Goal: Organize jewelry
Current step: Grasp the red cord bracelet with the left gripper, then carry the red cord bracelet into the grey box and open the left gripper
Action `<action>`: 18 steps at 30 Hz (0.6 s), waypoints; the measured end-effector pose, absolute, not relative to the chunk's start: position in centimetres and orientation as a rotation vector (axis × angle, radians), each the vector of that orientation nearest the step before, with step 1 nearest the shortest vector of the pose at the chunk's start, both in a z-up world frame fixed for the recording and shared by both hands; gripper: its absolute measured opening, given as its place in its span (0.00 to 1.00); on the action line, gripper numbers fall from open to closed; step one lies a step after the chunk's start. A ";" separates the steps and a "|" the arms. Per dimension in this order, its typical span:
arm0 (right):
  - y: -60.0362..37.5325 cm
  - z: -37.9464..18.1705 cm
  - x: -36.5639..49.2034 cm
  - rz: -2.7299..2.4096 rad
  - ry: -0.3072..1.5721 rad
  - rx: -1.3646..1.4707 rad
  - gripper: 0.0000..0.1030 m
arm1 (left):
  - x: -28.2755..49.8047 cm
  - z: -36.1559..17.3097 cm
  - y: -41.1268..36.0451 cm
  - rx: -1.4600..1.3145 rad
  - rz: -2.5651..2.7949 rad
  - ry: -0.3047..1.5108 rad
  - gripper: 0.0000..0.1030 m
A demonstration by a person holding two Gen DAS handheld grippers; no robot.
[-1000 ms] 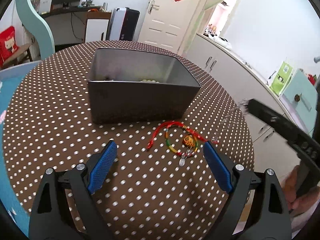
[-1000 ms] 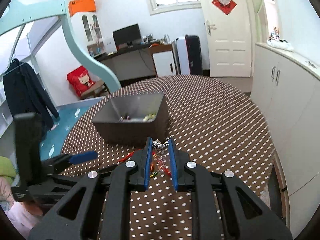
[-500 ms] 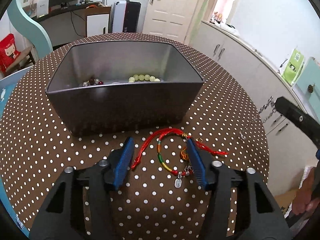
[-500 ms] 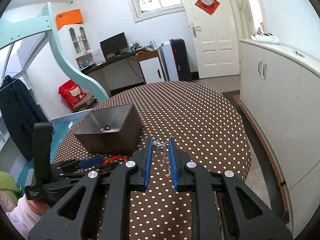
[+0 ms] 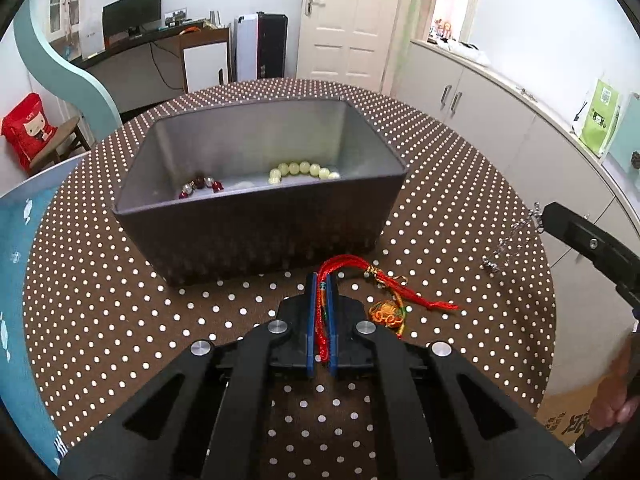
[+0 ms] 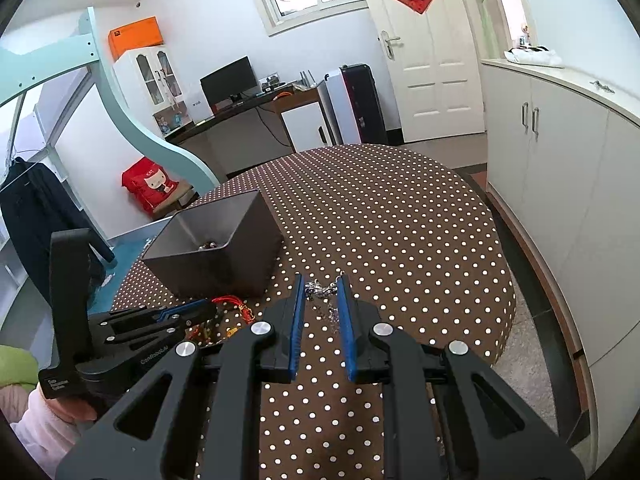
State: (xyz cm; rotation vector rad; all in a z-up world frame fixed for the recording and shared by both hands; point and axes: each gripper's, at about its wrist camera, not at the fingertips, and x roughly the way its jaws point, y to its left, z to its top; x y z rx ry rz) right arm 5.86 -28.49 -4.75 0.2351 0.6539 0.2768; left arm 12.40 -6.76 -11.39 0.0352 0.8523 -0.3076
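Red braided cord bracelet (image 5: 348, 264): pinched at its loop between the blue pads of the left gripper (image 5: 322, 280), jaws just closed tight onto the cord. Lies on the brown polka-dot table (image 5: 120, 300) at about 5 o'clock of the dark grey rectangular plastic box (image 5: 256, 216), just beside its near wall, with the orange knotted charm (image 5: 386, 312) and red tail trailing toward 4 o'clock. Gripped at the loop probably so that the whole string lifts in one piece.

Held narrow, the right gripper (image 6: 322, 284) clamps a thin silver chain (image 5: 508, 240) at its tips, hanging clear above the table at 3 o'clock of the box, likely waiting its turn.

Already inside the box: pale green bead bracelet (image 5: 304, 170) at 1 o'clock, dark red and silver beads (image 5: 200, 186) at 9 o'clock. Seemingly the collecting place, so next comes a lift over the wall.
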 end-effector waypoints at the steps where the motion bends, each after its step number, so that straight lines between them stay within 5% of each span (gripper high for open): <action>1: -28.5 -4.6 6.0 0.280 0.651 0.232 0.15 | 12.0 -11.2 -6.4 0.034 -0.308 0.845 0.04; 18: -23.5 0.6 7.9 0.407 0.528 0.144 0.15 | 9.6 -2.8 -1.7 -0.024 -0.298 0.573 0.04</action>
